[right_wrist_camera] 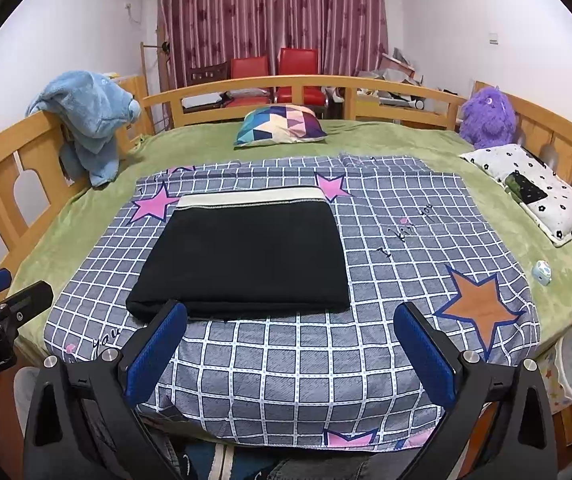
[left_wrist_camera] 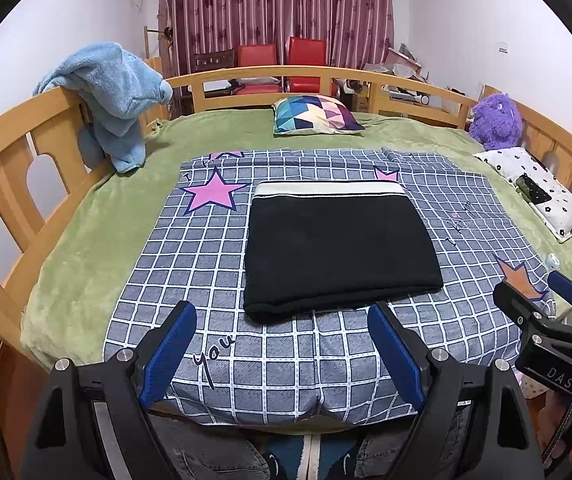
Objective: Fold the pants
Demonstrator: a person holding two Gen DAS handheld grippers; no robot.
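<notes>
The black pants [left_wrist_camera: 339, 248] lie folded mid-frame on the checked sheet [left_wrist_camera: 286, 352] (pale waistband farthest away), while the left gripper [left_wrist_camera: 282, 344] and right gripper [right_wrist_camera: 291, 346] hang at the bottom, jaws wide, holding nothing.

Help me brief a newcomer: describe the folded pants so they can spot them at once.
On the wooden-railed bed, a grey checked sheet with stars covers the green blanket. The pants lie in its middle as a flat black rectangle, the only black item there, with a cream waistband along the far edge.

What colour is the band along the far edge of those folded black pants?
Cream-white, the band running along the far edge of the folded black pants; the left wrist view shows it best.
</notes>
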